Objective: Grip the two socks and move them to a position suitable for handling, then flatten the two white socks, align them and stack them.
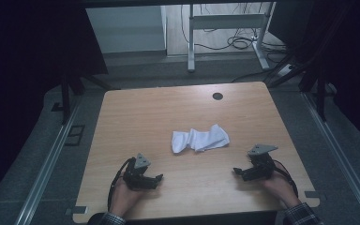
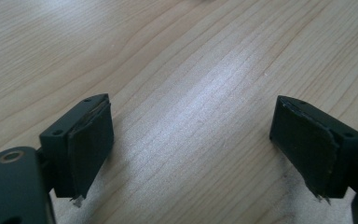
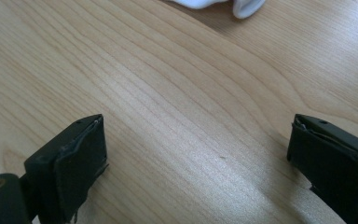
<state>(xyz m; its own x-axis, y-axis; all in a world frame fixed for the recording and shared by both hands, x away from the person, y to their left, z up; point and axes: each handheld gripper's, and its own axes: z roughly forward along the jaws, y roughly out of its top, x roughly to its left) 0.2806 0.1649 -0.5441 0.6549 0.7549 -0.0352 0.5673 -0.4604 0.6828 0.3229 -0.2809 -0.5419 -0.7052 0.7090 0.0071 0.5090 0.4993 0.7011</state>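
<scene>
1. Your left gripper rests near-left on the counter, fingers spread wide, holding nothing.
2. Your right gripper sits near-right, fingers wide, holding nothing.
3. The crumpled white cloth lies mid-counter, between and beyond both grippers, apart from them.

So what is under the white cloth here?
The white cloth lies crumpled directly on the wooden table. Bare wood surrounds it; whatever its folds cover cannot be seen.

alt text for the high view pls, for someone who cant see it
A crumpled white cloth lies near the middle of a wooden table, untouched. The person's left gripper and right gripper rest on the table near its front edge, pointing inward, apart from the cloth.
</scene>
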